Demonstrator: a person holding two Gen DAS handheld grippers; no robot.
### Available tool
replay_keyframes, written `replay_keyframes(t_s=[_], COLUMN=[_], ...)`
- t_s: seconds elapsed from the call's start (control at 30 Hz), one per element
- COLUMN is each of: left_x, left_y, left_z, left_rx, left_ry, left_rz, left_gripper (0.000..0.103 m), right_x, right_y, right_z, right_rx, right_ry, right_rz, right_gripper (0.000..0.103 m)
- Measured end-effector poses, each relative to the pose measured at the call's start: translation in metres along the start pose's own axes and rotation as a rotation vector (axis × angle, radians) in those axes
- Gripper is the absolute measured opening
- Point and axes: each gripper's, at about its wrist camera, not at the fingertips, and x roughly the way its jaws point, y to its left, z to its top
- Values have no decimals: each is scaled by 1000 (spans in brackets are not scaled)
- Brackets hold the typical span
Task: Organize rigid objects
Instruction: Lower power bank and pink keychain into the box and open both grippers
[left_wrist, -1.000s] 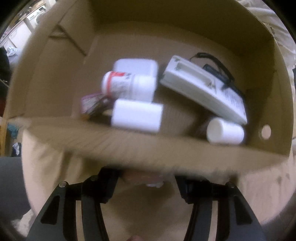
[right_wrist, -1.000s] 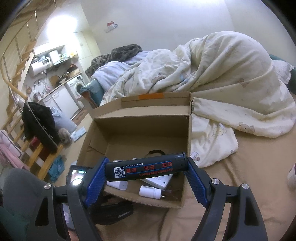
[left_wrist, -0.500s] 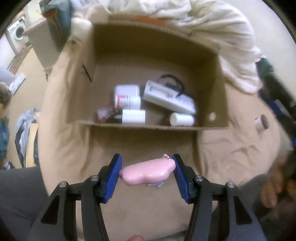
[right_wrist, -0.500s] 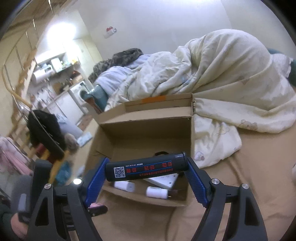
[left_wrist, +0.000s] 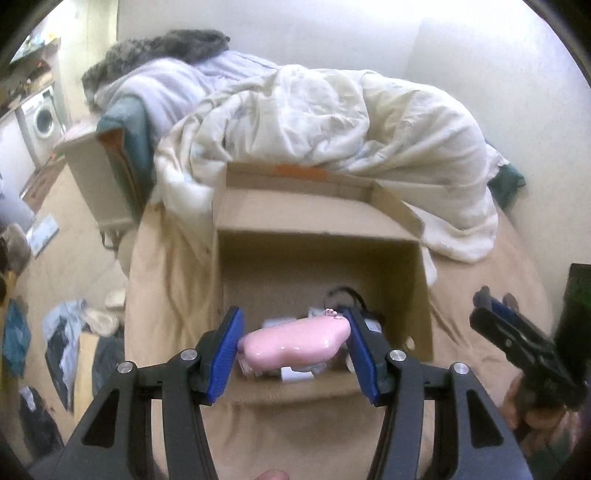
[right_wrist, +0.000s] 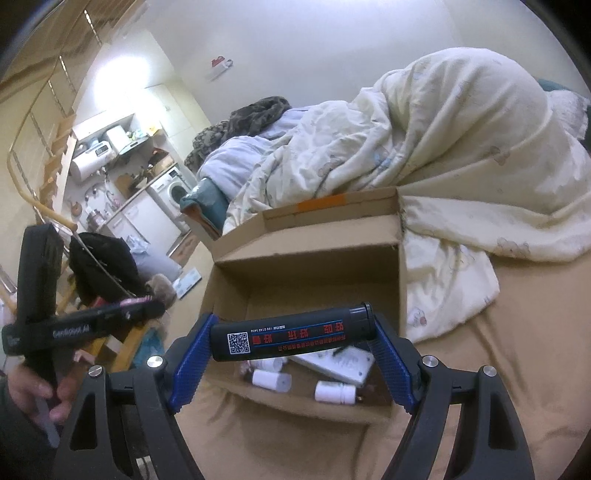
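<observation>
Cardboard box (right_wrist: 306, 273) holds three white bottles (right_wrist: 271, 380). Left gripper (left_wrist: 293, 341) clamps one pink case (left_wrist: 295, 345); right gripper (right_wrist: 291, 339), at 3 o'clock, pinches one black tube (right_wrist: 291, 336), both tilted down.

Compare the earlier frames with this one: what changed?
The left gripper rose from close over the cardboard box to a higher, backed-off view, with the pink object between its fingers. The right gripper held the black tube in place; the box contents stayed unchanged.
</observation>
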Motion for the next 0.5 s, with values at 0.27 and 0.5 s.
replay_keyframes(t_s=[0.27, 0.5], left_x=[94, 145], left_y=[-3, -3], left_z=[-24, -44], left_rx=[78, 76], left_ry=[153, 338], left_rz=[66, 165], left_gripper=[52, 52], right_x=[62, 88], right_y=[4, 10], right_z=[-23, -43], right_rx=[-28, -87], right_ry=[178, 307], right_rz=[-52, -44], right_gripper=[87, 87])
